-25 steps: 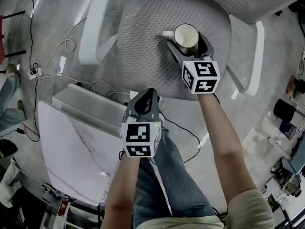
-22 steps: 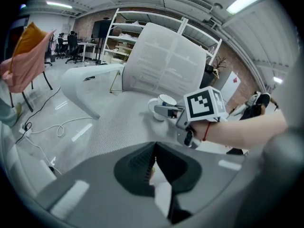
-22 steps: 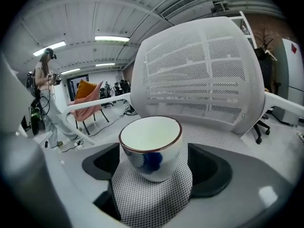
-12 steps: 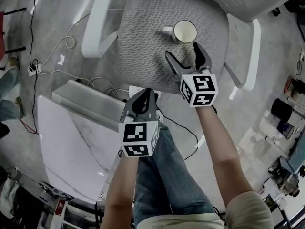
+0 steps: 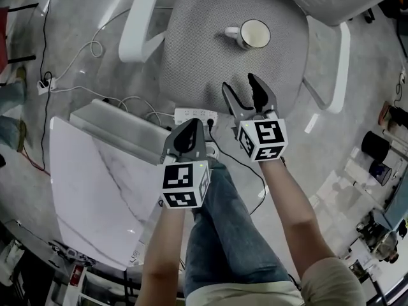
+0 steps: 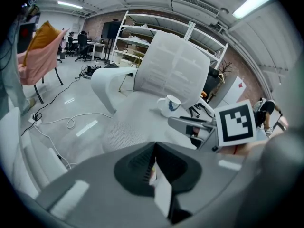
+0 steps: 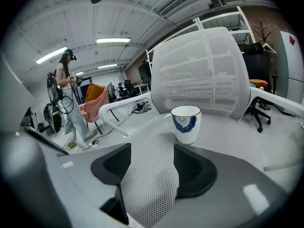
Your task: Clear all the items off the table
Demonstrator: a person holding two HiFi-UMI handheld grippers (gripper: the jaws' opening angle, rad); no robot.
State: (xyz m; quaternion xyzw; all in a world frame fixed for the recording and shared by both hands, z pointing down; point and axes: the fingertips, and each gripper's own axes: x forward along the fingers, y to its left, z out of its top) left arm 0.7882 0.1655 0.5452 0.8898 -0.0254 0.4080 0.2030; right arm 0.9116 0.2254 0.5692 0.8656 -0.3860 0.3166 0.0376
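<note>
Mug [image 7: 185,123], white ceramic, blue mark, on grey mesh chair seat [image 5: 191,43] ahead of right gripper [image 5: 239,83]: jaws just been closing, apart, empty. Left gripper [image 5: 190,127] clenched.

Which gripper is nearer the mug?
Right. The right gripper points at the mug across a gap; its jaws have just been closing on nothing. The left gripper sits farther back, near the seat front edge.

Grey polished floor [image 5: 70,18] crossed by cables [image 5: 95,48]; white mesh office chair [image 5: 204,43]; marble tabletop [image 5: 95,190]; shelving [image 6: 142,37] against brick wall [image 6: 97,26]; ceiling strip lights [image 7: 113,40].
</note>
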